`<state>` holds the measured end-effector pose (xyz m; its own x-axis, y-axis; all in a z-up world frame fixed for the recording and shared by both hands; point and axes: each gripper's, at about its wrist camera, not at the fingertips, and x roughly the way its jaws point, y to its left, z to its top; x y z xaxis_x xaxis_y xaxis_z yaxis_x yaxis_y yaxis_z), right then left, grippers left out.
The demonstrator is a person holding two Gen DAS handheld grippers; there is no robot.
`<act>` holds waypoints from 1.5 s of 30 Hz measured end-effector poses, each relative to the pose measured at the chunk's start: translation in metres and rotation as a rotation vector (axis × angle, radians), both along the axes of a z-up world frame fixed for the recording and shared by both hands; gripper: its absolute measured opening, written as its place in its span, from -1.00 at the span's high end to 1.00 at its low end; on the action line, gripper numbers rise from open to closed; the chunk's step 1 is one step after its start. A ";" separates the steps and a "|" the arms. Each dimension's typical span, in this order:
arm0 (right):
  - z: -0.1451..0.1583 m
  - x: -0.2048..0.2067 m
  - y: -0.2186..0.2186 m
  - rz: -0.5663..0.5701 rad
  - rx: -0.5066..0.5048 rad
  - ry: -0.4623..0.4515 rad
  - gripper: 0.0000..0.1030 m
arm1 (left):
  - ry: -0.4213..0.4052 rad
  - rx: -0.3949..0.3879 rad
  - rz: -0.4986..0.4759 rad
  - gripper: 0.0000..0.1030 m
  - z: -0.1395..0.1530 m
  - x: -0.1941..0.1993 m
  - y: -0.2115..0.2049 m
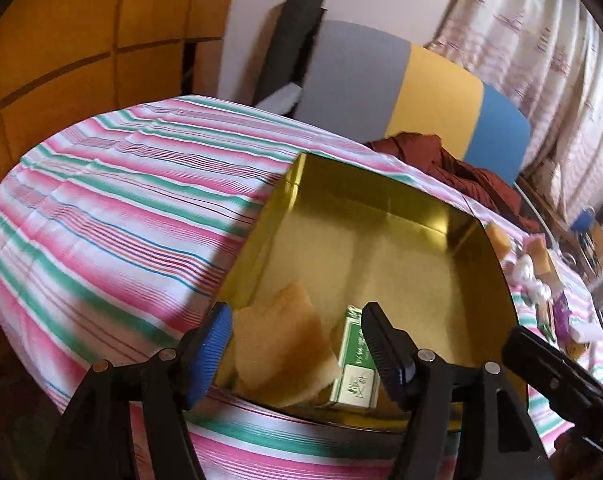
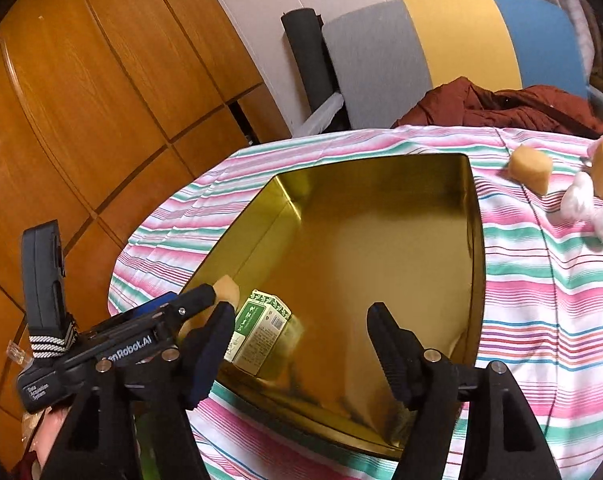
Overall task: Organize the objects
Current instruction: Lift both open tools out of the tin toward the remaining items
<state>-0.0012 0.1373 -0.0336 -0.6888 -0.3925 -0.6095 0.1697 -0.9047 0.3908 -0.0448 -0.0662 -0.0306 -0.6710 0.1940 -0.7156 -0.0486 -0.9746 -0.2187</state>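
Note:
A gold tin box [image 1: 381, 196] [image 2: 475, 240] sits open on the striped tablecloth. Inside its near corner lie a yellow sponge [image 1: 281, 340] [image 2: 226, 286] and a green-and-white small carton [image 1: 355, 364] [image 2: 259, 332]. My left gripper [image 1: 297, 344] is open and empty, just above the sponge and carton. My right gripper [image 2: 301, 344] is open and empty over the box's near edge. The left gripper's body [image 2: 113, 348] shows at the left of the right wrist view. The right gripper's body [image 1: 561, 384] shows at the right of the left wrist view.
More yellow sponges [image 2: 529, 168] [image 1: 499, 236], white cotton balls [image 2: 581, 200] and small packages [image 1: 561, 312] lie on the cloth right of the box. A dark red garment [image 2: 501, 104] lies on a grey-yellow-blue chair [image 2: 441, 40]. A wooden wardrobe [image 2: 81, 100] stands left.

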 end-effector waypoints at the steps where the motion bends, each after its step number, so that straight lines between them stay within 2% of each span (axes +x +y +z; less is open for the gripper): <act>1: 0.001 0.000 0.000 0.000 0.001 0.004 -0.37 | 0.005 0.003 0.012 -0.33 0.001 0.001 -0.002; 5: 0.004 0.005 0.004 -0.010 0.007 0.018 -0.42 | 0.020 0.005 0.042 -0.33 0.007 0.006 -0.004; 10: 0.006 0.010 0.014 -0.033 0.005 0.025 -0.45 | 0.036 0.023 0.015 -0.33 0.014 0.015 0.006; 32: 0.008 0.032 0.091 -0.229 0.011 0.036 -0.49 | 0.044 0.016 -0.261 -0.33 0.026 0.042 0.110; 45: -0.014 0.064 0.177 -0.429 0.049 -0.031 -0.49 | 0.039 0.000 -0.427 -0.33 0.029 0.064 0.170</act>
<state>0.0623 0.3141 -0.0472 -0.7641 -0.0442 -0.6436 -0.2375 -0.9084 0.3442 0.0194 0.1039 -0.0013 -0.5571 0.4602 -0.6913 -0.4557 -0.8653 -0.2088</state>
